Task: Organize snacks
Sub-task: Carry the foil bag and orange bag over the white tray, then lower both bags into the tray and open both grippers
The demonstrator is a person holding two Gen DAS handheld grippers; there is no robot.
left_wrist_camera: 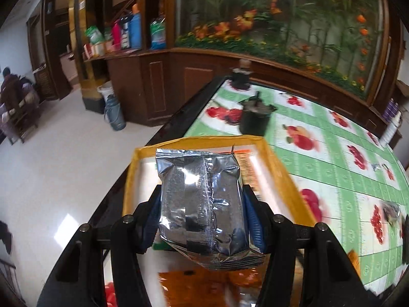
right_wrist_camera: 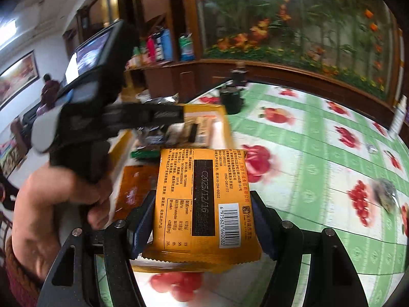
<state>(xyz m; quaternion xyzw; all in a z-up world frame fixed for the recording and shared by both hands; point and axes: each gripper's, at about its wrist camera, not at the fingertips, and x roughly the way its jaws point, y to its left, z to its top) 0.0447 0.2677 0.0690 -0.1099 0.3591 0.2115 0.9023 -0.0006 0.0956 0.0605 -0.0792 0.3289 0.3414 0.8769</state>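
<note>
The table (left_wrist_camera: 332, 158) with its green fruit-print cloth runs wide to my right, and the yellow box (left_wrist_camera: 276, 163) sits at its near-left corner, long axis pointing away from me, floor dropping off just past its left wall. My left gripper (left_wrist_camera: 202, 199) is over it, pads clamped on a silver packet (left_wrist_camera: 202, 199) held upright above the box's open middle, so that hand is nearer. My right gripper (right_wrist_camera: 204, 209) grips an orange packet (right_wrist_camera: 204, 199) lengthwise, with the box (right_wrist_camera: 219, 117) ahead and left behind my left hand (right_wrist_camera: 51, 204). A black cup (left_wrist_camera: 255, 117) stands just beyond the far rim. I reckon silver goes in first.
</note>
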